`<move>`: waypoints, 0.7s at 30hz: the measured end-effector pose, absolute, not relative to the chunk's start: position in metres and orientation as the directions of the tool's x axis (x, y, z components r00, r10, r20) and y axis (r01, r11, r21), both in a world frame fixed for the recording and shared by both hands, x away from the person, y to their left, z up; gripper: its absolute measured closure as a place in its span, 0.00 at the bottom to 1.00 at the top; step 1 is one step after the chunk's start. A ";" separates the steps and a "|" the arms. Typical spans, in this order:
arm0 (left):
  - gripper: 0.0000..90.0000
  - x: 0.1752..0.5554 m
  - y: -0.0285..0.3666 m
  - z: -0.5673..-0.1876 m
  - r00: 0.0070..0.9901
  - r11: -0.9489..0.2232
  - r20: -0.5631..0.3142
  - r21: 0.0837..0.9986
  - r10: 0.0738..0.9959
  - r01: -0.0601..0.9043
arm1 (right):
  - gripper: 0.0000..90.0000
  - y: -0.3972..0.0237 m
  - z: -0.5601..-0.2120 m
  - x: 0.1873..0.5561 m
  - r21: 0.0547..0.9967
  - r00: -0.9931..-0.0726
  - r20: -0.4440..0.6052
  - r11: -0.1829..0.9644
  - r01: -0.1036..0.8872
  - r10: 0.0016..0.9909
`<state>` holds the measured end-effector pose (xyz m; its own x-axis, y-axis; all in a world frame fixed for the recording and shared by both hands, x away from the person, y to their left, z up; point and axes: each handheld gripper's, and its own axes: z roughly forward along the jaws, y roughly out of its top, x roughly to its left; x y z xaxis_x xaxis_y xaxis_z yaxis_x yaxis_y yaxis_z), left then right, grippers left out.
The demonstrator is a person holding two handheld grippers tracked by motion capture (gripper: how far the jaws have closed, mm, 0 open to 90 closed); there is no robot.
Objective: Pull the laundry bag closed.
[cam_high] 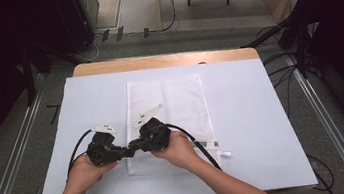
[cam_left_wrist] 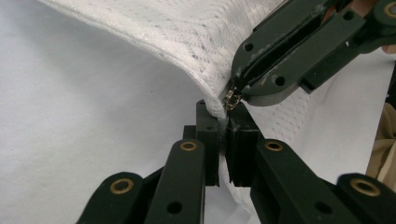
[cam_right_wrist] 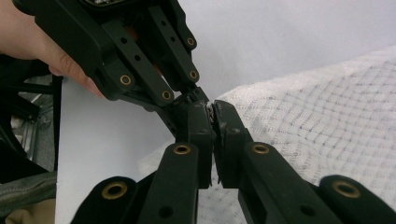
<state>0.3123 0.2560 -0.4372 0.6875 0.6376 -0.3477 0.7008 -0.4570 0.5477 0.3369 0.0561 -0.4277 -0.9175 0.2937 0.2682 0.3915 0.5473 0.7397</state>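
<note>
The white mesh zip bag (cam_high: 168, 105) lay flat on the white-covered table (cam_high: 243, 118). Left hand-held gripper (cam_left_wrist: 223, 122) pinched its corner, right hand-held gripper (cam_right_wrist: 212, 116) pinched the little metal zipper pull (cam_left_wrist: 231, 99) — zipping looked barely begun.

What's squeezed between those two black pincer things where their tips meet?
A corner of the white mesh bag, with its small metal zipper pull, seen in the left gripper view, between left hand-held gripper and right hand-held gripper.

Both grippers meet tip to tip

We hold the left gripper (cam_high: 128, 152) and right gripper (cam_high: 135, 144) with jaws pressed together, tips touching, our hands (cam_high: 85, 170) wrapped behind each one.
</note>
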 end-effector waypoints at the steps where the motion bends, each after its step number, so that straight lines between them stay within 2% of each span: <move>1: 0.97 0.312 0.255 -0.437 0.691 -0.461 -0.339 0.550 0.639 0.696 | 0.98 0.056 -0.428 0.337 0.741 -0.920 0.261 0.551 0.384 0.291; 16: 0.99 0.312 0.258 -0.434 0.682 -0.456 -0.349 0.541 0.643 0.706 | 0.98 0.054 -0.435 0.339 0.749 -0.935 0.228 0.564 0.346 0.271; 21: 0.99 0.311 0.259 -0.431 0.687 -0.461 -0.345 0.543 0.639 0.702 | 0.99 0.053 -0.434 0.336 0.764 -0.946 0.187 0.566 0.309 0.264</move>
<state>0.3112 0.2589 -0.4312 0.6871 0.6393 -0.3453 0.7018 -0.4611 0.5430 0.3361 0.0530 -0.4343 -0.9462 0.2639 0.1874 0.3092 0.5657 0.7644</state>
